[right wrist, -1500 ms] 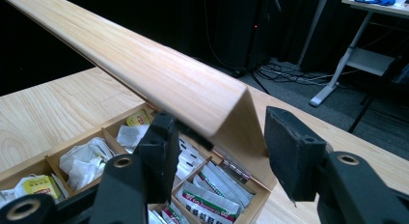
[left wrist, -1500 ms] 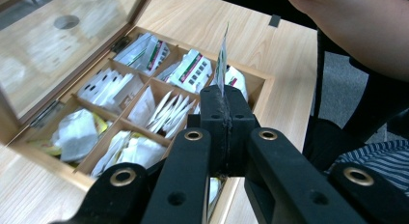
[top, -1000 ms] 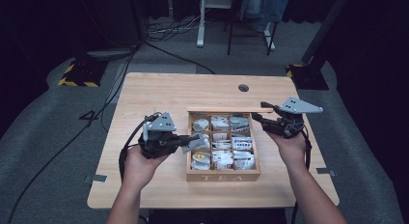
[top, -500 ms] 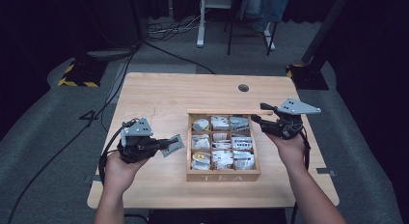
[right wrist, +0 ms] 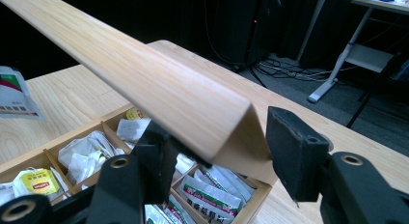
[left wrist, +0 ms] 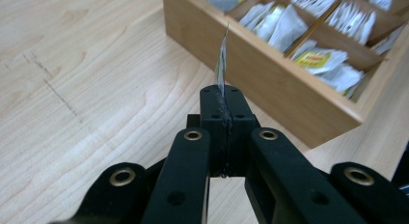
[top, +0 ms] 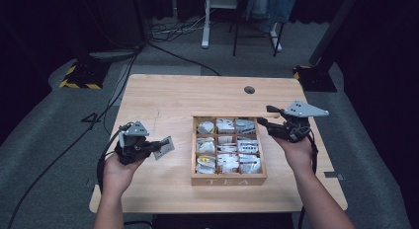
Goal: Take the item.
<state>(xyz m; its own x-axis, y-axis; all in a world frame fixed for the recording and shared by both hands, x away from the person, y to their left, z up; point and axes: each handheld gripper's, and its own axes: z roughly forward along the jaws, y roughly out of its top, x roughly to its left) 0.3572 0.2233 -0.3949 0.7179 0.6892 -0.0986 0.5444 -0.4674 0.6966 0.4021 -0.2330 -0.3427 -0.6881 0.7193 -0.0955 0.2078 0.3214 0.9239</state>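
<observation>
A wooden tea box [top: 228, 180] marked TEA sits right of the table's middle, its compartments full of tea bags. Its lid [top: 222, 114] stands raised at the back. My right gripper [top: 264, 116] is at the lid's right end. In the right gripper view the lid [right wrist: 144, 69] runs between the jaws of that gripper [right wrist: 219, 142], which sit close on both sides. My left gripper [top: 157, 146] hovers left of the box, shut on a tea bag packet [top: 165, 146]. In the left gripper view the packet [left wrist: 222, 60] stands edge-on out of the closed fingertips [left wrist: 222, 96].
The light wooden table [top: 168, 100] has a round cable hole [top: 249, 90] at the back. Bare tabletop lies left of the box wall [left wrist: 270, 69]. Cables, a yellow-black striped base [top: 79, 77] and desk legs stand on the dark floor beyond.
My left gripper has drawn the tea bag packet out from over the box and carried it left over the bare table. The right gripper has stayed at the lid.
</observation>
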